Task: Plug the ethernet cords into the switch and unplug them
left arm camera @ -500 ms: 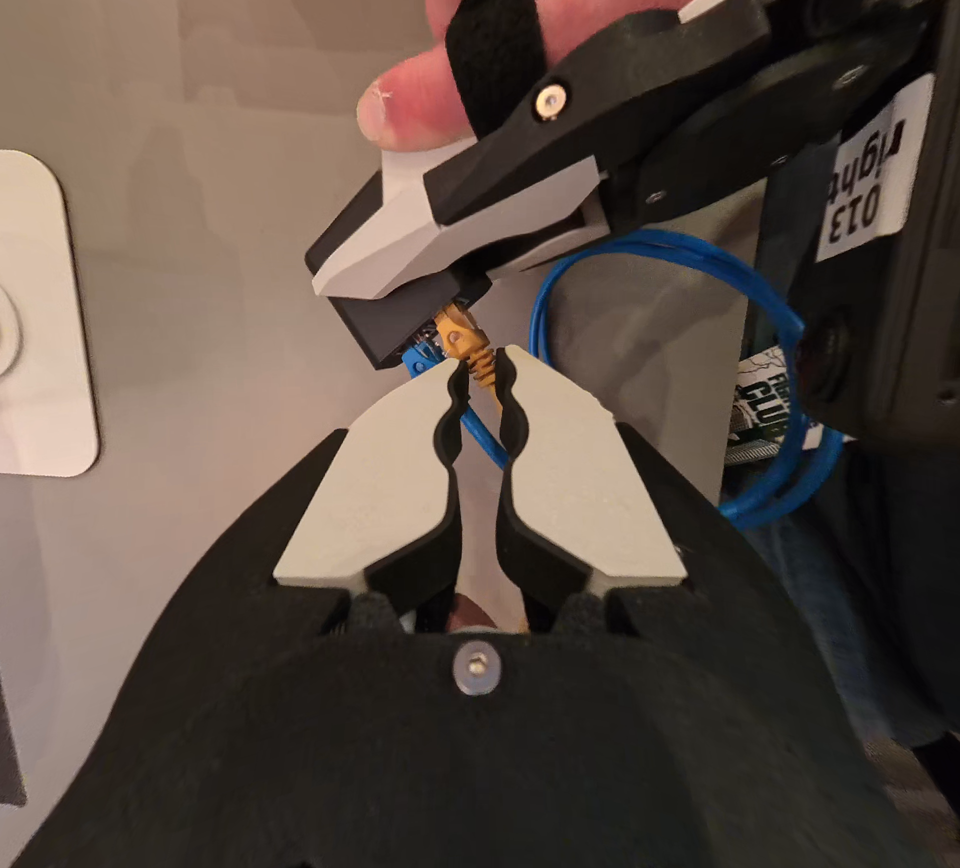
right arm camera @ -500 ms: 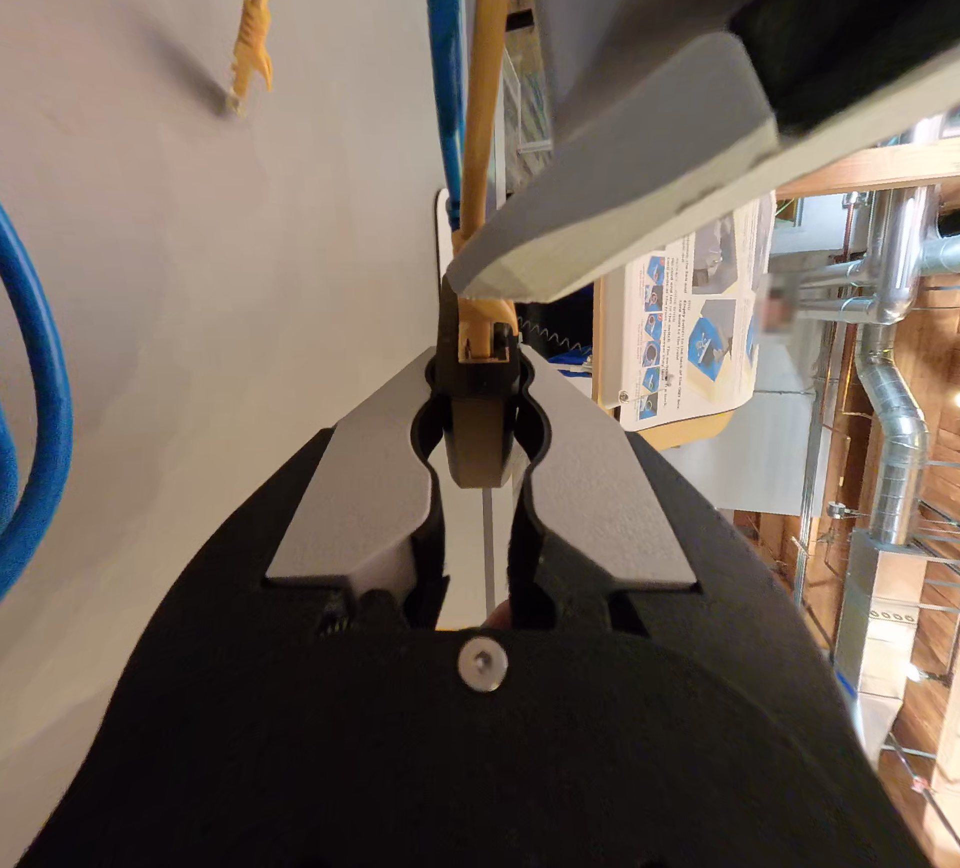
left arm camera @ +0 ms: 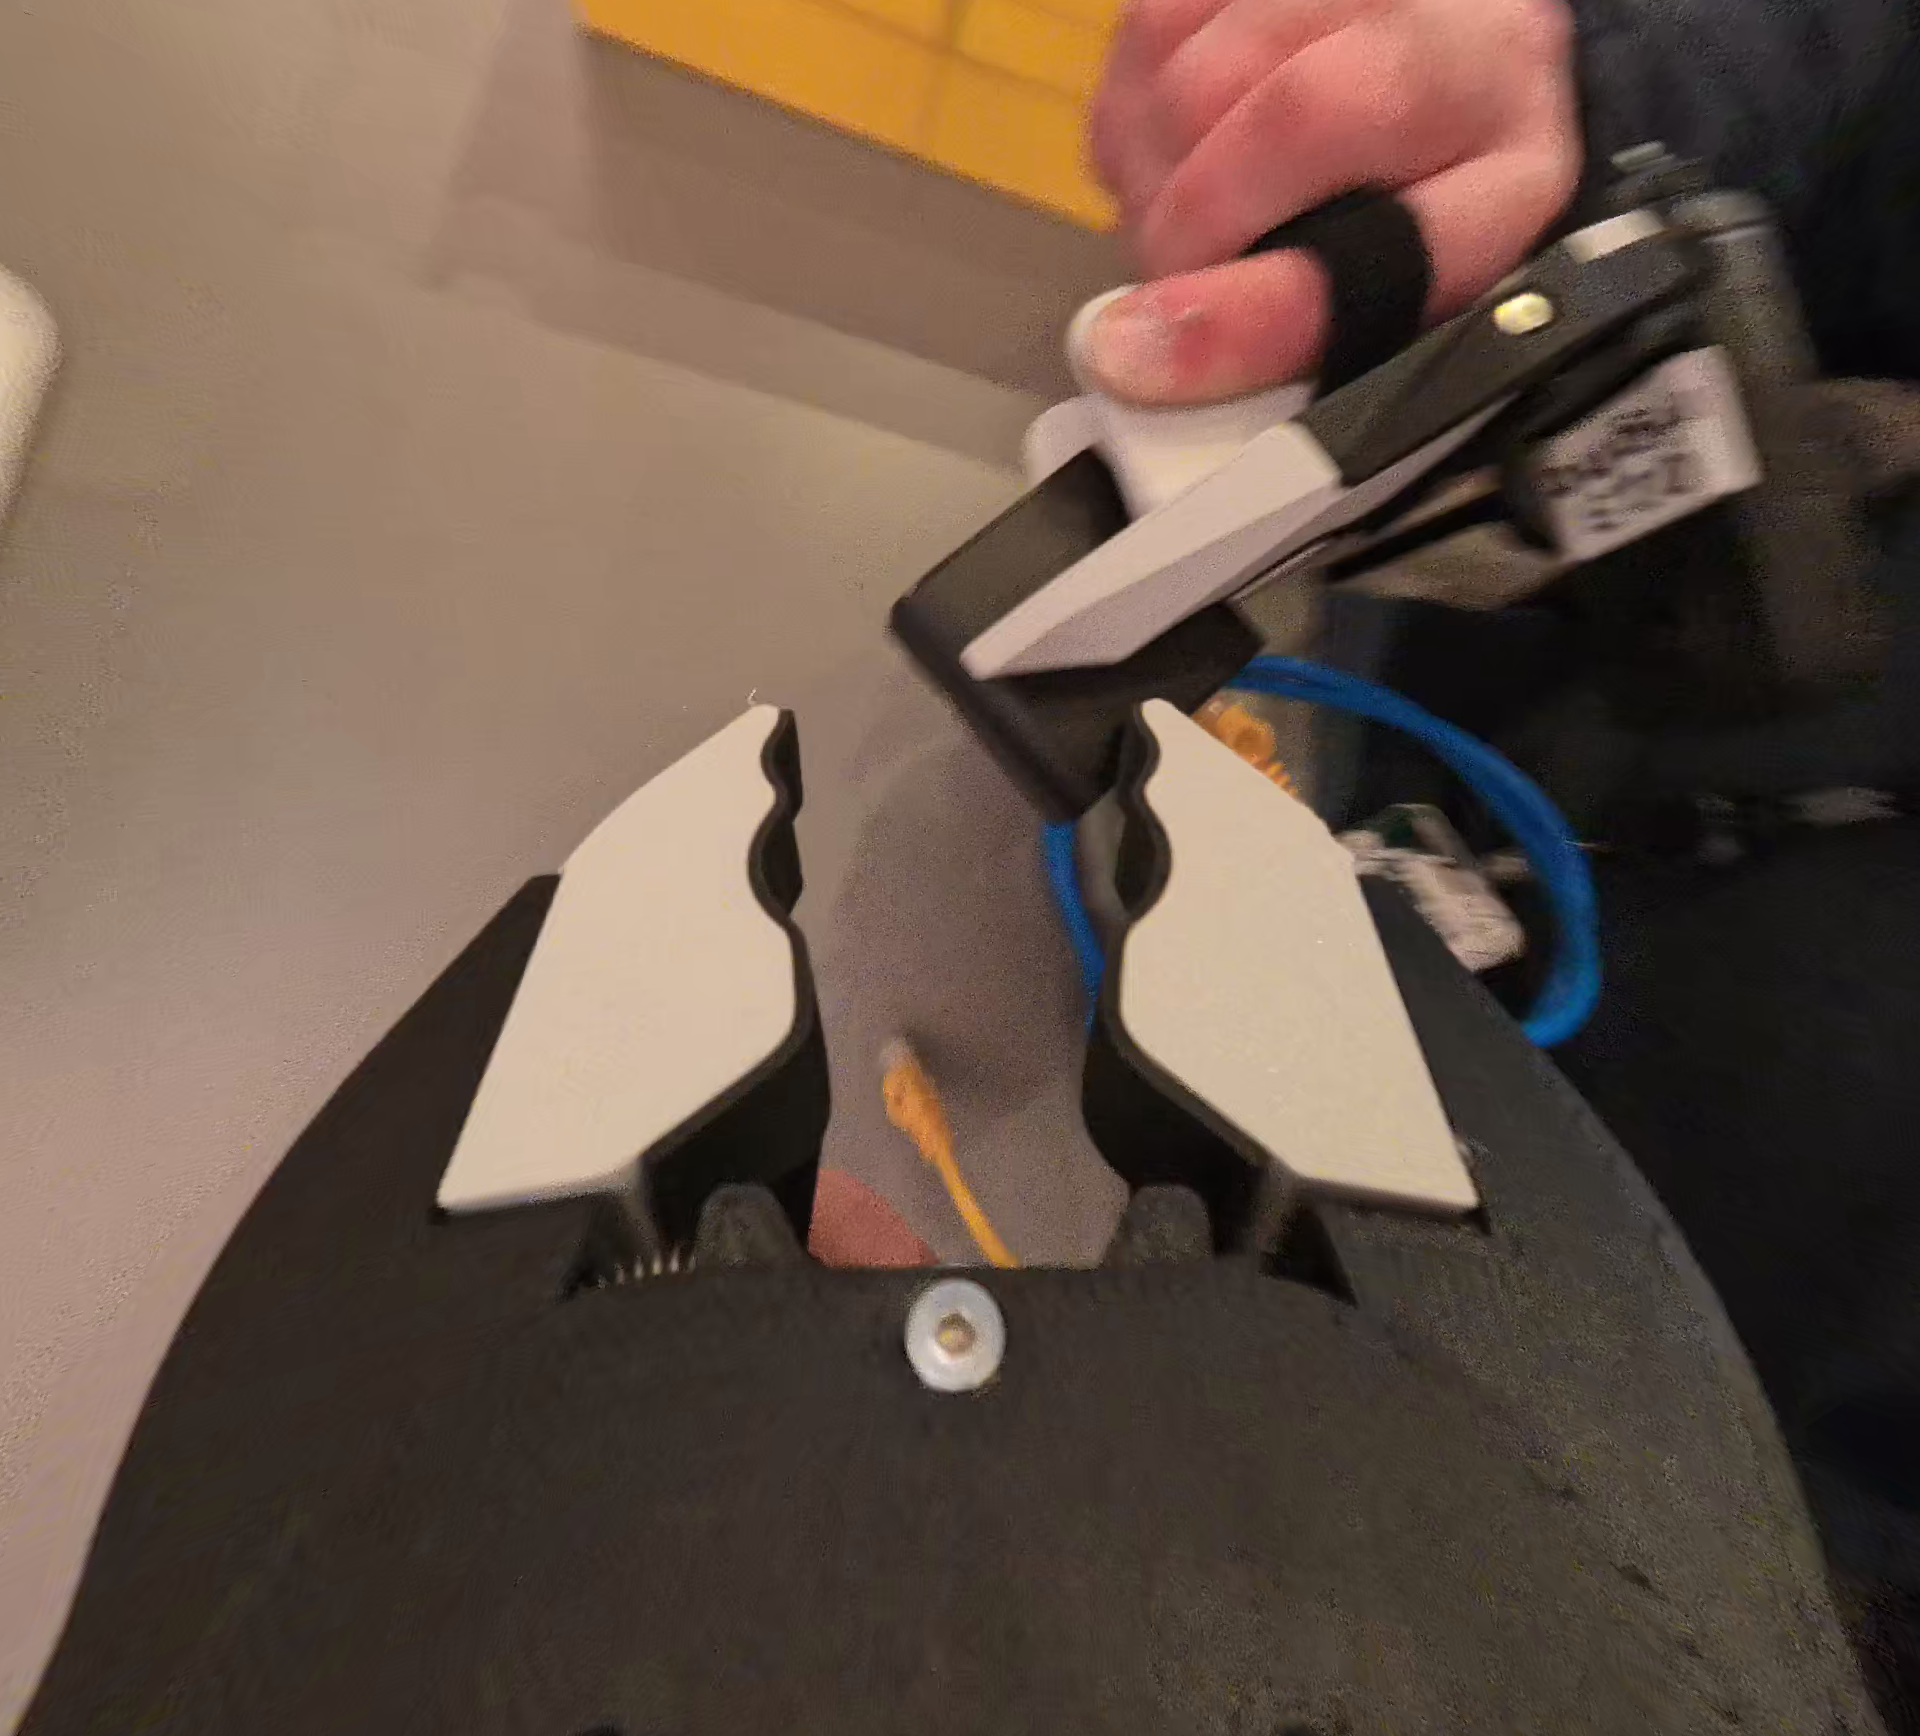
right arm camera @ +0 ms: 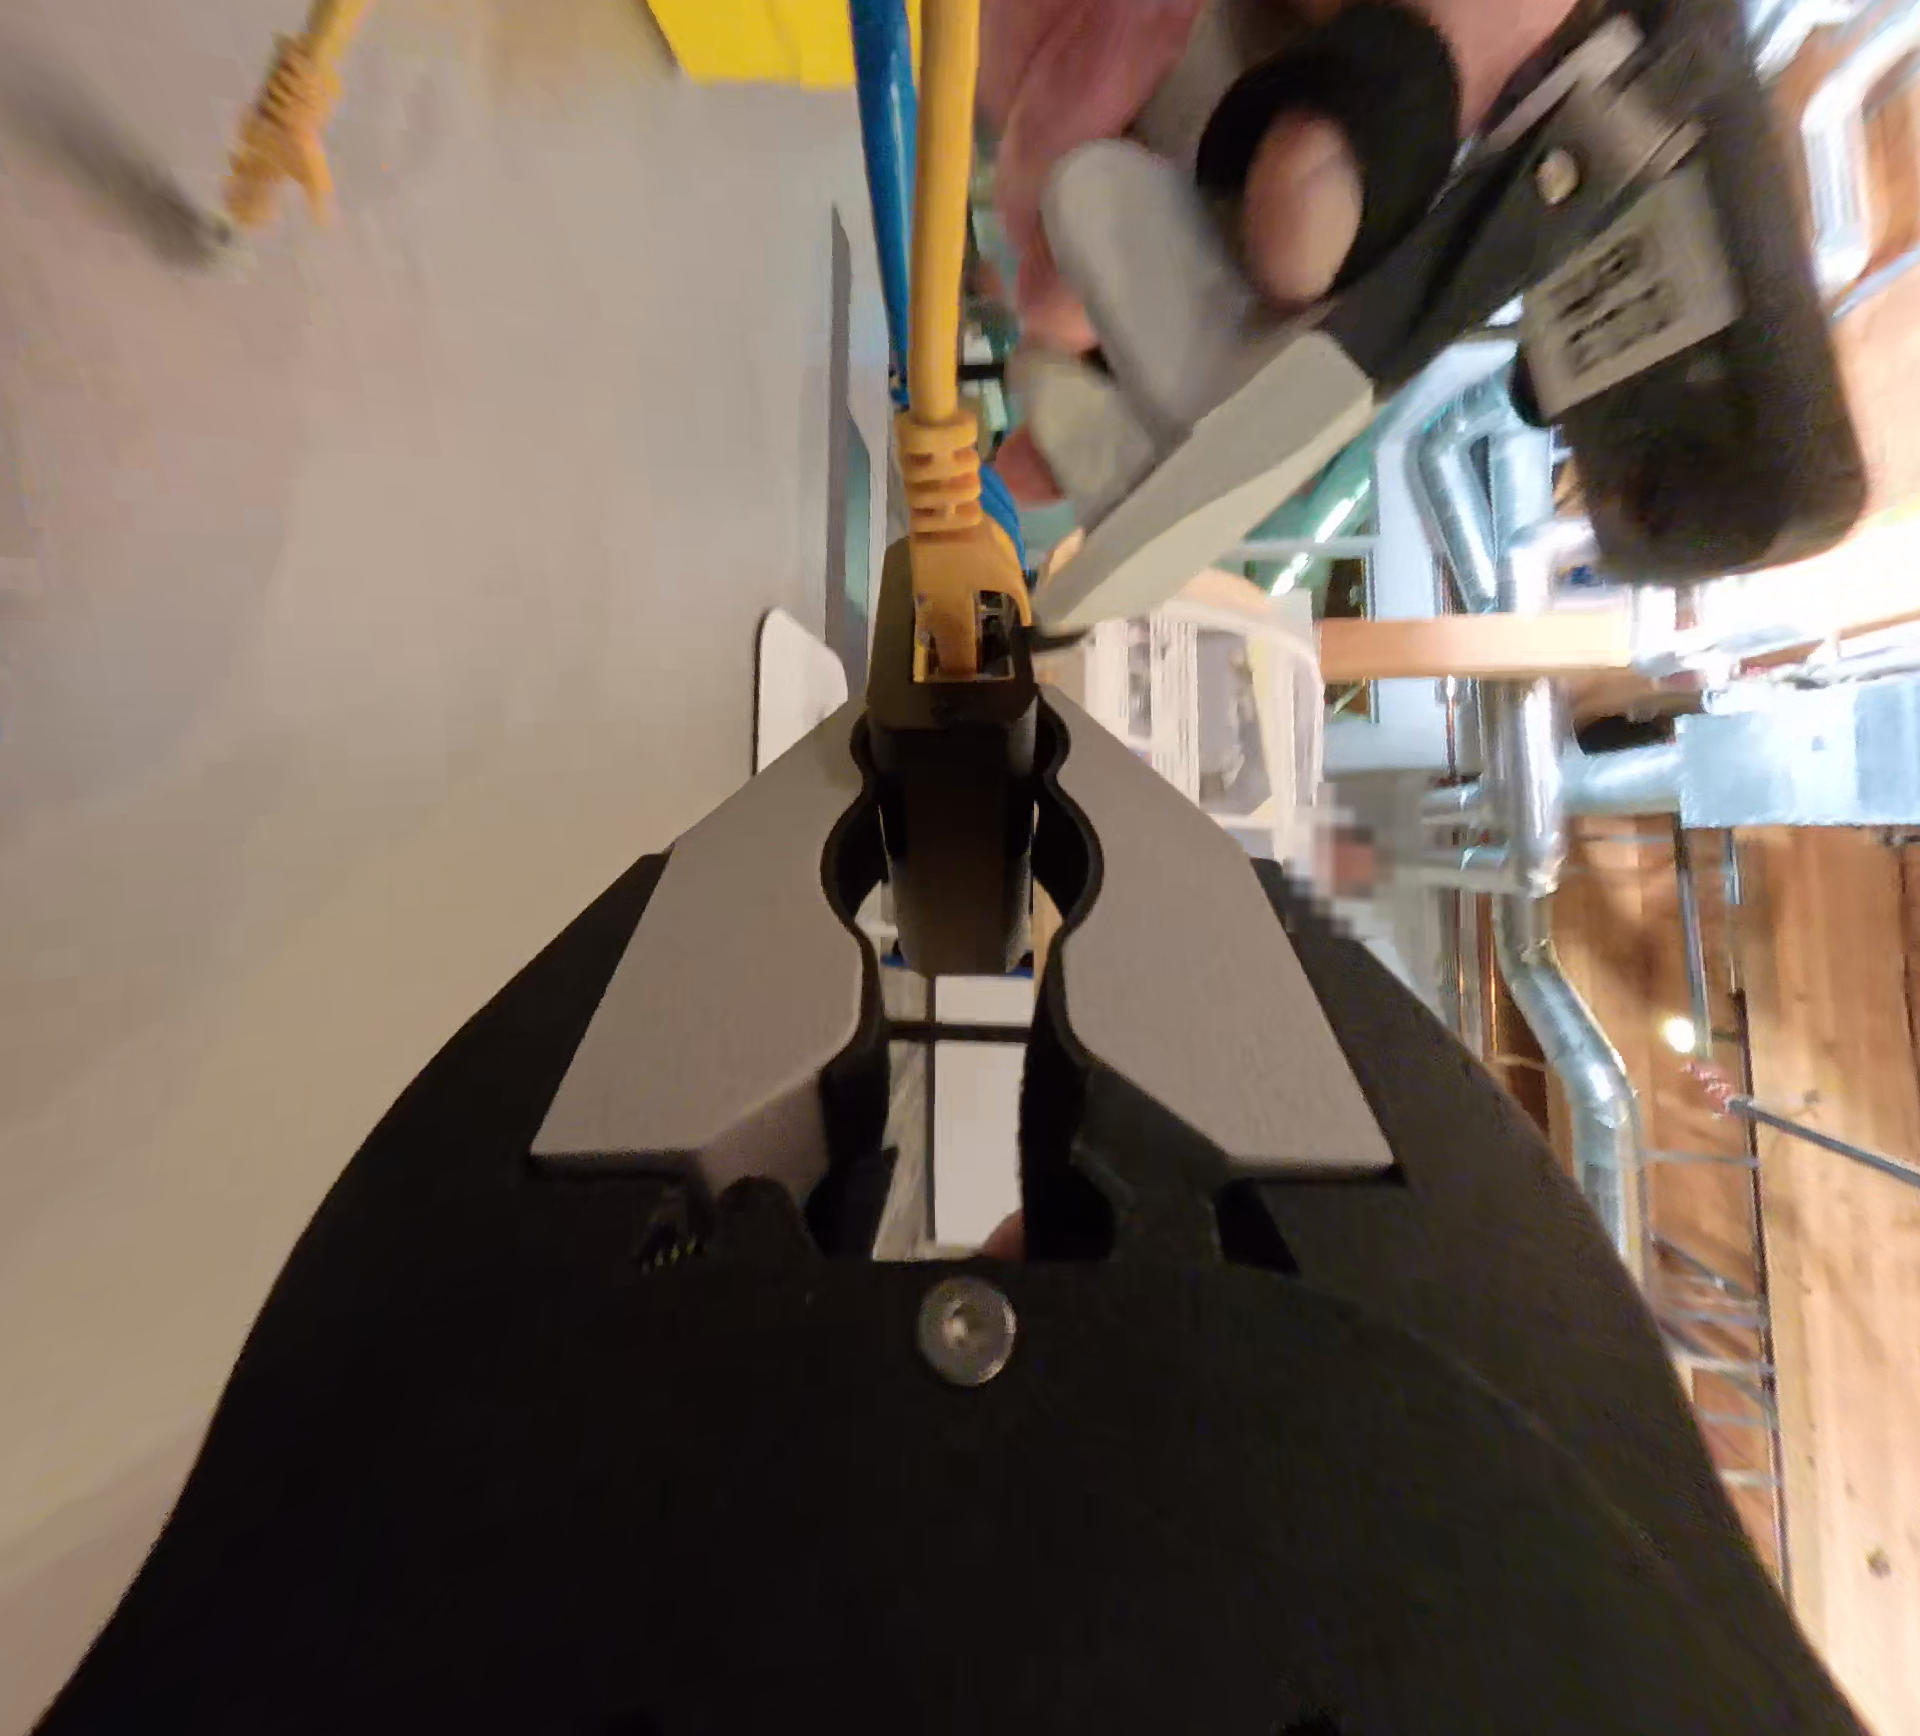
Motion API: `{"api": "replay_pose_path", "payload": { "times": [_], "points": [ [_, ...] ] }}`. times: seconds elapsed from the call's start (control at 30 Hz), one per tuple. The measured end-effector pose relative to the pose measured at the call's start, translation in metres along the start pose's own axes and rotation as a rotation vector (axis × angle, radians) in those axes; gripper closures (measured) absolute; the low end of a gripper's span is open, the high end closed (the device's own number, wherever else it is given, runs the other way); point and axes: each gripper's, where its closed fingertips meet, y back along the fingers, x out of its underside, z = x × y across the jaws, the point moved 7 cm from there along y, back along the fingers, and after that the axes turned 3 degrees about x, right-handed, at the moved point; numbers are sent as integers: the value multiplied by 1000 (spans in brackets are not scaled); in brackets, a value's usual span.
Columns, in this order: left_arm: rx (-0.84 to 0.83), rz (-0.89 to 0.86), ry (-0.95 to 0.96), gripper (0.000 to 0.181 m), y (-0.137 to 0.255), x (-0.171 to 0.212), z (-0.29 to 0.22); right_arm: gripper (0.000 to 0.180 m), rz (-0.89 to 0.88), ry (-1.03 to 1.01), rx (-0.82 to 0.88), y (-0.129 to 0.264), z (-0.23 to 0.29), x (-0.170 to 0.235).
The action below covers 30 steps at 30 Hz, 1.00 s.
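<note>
- The right gripper (right arm camera: pixel 951 730) is clamping the small black switch (right arm camera: pixel 951 813) at the centre of the right wrist view, jaws narrowed onto its body.
- A yellow cord (right arm camera: pixel 940 481) is sitting plugged into the switch's upper end, with a blue cord (right arm camera: pixel 878 76) running up beside it; whether the blue one is seated I cannot tell.
- The left gripper (left arm camera: pixel 961 751) is standing wide and gripping nothing, its right finger just beside the switch in the left wrist view.
- A loose yellow plug (left arm camera: pixel 914 1099) is lying on the grey table (left arm camera: pixel 364 491), low between those fingers.
- Judging by this, at least one cord is in; the loose end and all the unplugging are remaining.
</note>
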Motion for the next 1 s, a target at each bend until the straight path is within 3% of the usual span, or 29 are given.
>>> {"api": "replay_pose_path", "payload": {
  "times": [0.13,0.3,0.6,0.77,1.0],
  "points": [
    [368,-23,52,117,-11,11,-9,157,-102,38,52,3,-6,-15],
    [483,-45,103,129,-16,21,-10,157,-165,111,66,5,-5,-19],
    [411,-246,199,135,-13,27,-10,157,-187,134,116,1,-6,-14],
    [412,-369,274,136,-17,35,-11,146,-204,131,93,2,-9,-13],
    [319,-710,379,156,-8,42,1,142,-170,119,29,9,-9,0]
  ]
}}
